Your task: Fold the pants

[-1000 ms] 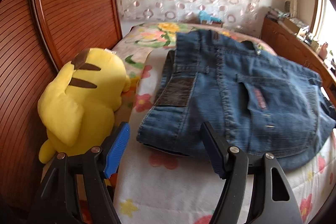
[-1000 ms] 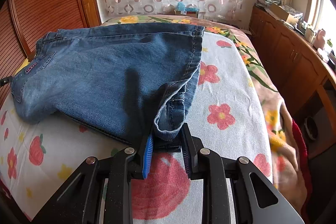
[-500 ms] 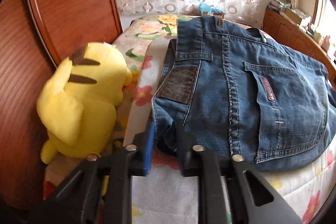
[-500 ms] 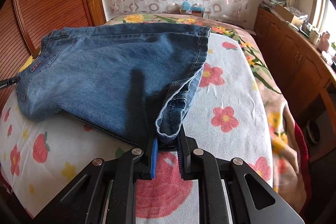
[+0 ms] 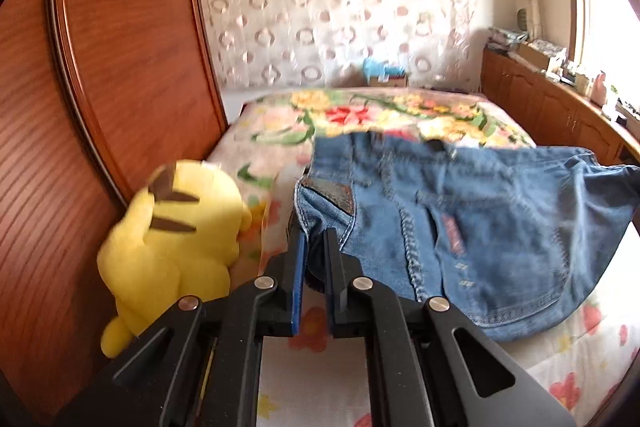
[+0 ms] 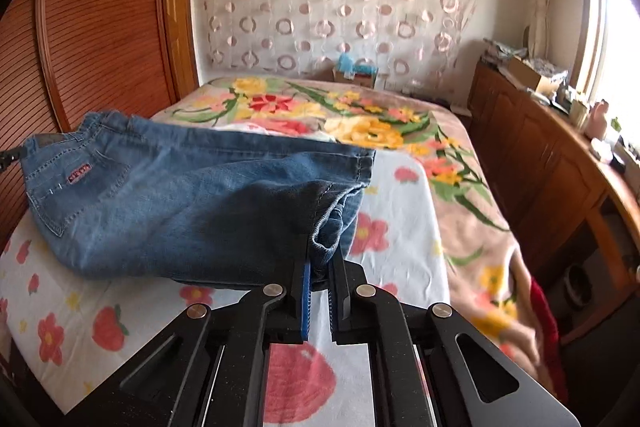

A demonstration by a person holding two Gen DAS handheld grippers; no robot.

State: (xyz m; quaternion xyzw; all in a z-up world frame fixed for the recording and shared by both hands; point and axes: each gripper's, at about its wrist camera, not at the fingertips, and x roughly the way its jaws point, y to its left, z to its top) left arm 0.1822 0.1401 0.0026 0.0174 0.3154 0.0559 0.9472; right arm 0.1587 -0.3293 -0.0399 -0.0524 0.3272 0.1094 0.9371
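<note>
We see the jeans (image 5: 480, 227) lying across the floral bedspread (image 6: 400, 259), their near edge lifted; our left gripper (image 5: 313, 247) is clamped on the waistband corner; our right gripper (image 6: 320, 267) is clamped on the hem; a yellow plush toy (image 5: 172, 239) sits beside the waistband.

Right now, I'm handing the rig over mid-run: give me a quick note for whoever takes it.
Left claw: shut on the waistband corner of the jeans, next to the leather patch.
Right claw: shut on the jeans' hem end.
Jeans: folded lengthwise, on the flowered bedspread; both gripped ends are raised off it, the middle sags. Yellow plush toy sits beside the waistband, against the wooden panel.
Done: both ends gripped.
Left: bring one end over the other, lay flat, release.
</note>
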